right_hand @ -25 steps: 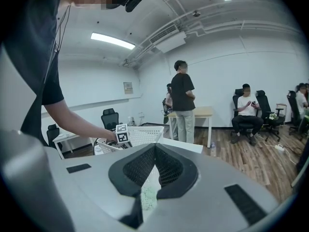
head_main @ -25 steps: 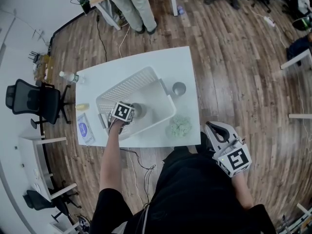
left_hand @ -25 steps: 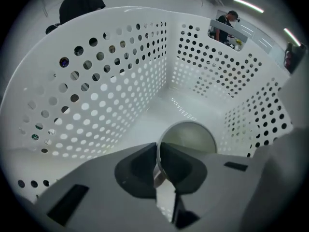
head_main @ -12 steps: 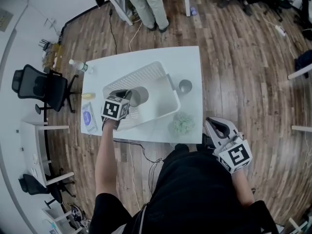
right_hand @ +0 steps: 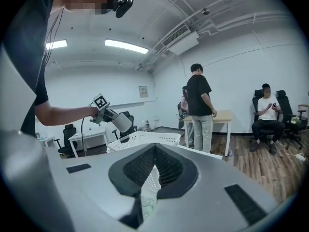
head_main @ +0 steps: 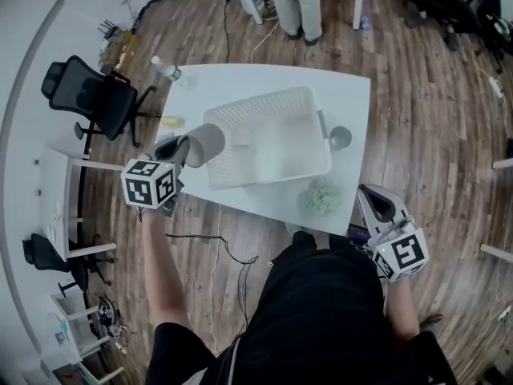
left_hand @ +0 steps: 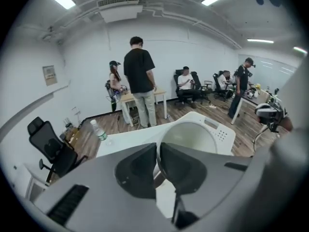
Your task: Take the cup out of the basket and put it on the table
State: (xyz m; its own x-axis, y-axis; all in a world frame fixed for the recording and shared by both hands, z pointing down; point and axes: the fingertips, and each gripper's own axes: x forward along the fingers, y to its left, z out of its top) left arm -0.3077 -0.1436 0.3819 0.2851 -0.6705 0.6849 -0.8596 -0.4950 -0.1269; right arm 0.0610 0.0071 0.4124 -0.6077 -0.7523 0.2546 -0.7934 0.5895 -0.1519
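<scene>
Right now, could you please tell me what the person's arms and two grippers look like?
Both the left gripper and right gripper are grey, with dark jaw pads and a white cube bearing black square markers. The person wears a black short-sleeved top; the forearms are bare.

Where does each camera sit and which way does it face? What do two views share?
Head view: on the head, steeply down at white table, white perforated plastic basket; both arms show.
Left gripper view: on left gripper, along jaws shut on grey cylindrical cup; only jaws show.
Right gripper view: on right gripper, roughly level; left arm shows.
Shared: both gripper views show the basket.
</scene>
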